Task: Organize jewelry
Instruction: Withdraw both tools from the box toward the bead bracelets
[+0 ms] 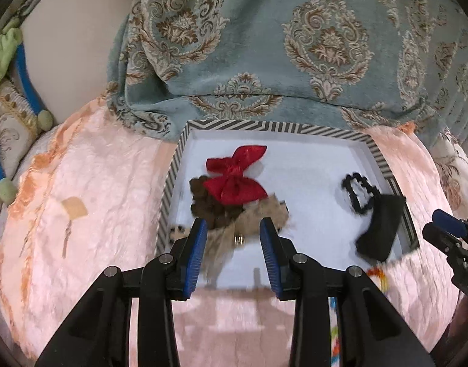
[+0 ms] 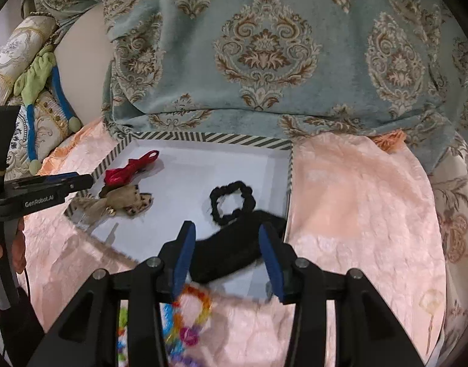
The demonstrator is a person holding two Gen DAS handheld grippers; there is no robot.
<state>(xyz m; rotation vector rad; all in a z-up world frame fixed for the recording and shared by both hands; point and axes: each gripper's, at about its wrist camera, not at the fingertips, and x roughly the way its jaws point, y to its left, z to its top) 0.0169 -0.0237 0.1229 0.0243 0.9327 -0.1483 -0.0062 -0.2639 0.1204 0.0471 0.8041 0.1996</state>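
Jewelry and hair pieces are gathered in the shallow white tray with the black-and-white striped rim (image 1: pixel 221 125), sitting on a crinkled pink bedspread (image 1: pixel 90 183) right up against a blue damask cushion (image 1: pixel 295 36). On the tray's left side, a shiny red satin bow (image 1: pixel 234 180) lies on top of a dark brown scrunchie (image 1: pixel 203 202), with a tan gauzy bow (image 1: pixel 258 217) touching both just in front. Over on the right, a black ruffled scrunchie (image 2: pixel 232 202) lies flat, and a blurred black fabric piece (image 2: pixel 234 244) overlaps its near edge and reaches toward the tray's right wall.

Left gripper (image 1: pixel 234 235) hovers over the tan bow, blue-padded jaws spread wide, nothing between them. Right gripper (image 2: pixel 227 244) is poised above the black fabric piece, jaws likewise wide apart; whether the pads touch the fabric is hard to tell through the blur.

Outside the tray, right at the near edge, a rainbow beaded bracelet (image 2: pixel 188 321) rests on the bedspread under the right gripper's left finger. Far left, a green-and-blue plush toy (image 2: pixel 38 85) leans on a cream embroidered bolster (image 2: pixel 13 52).
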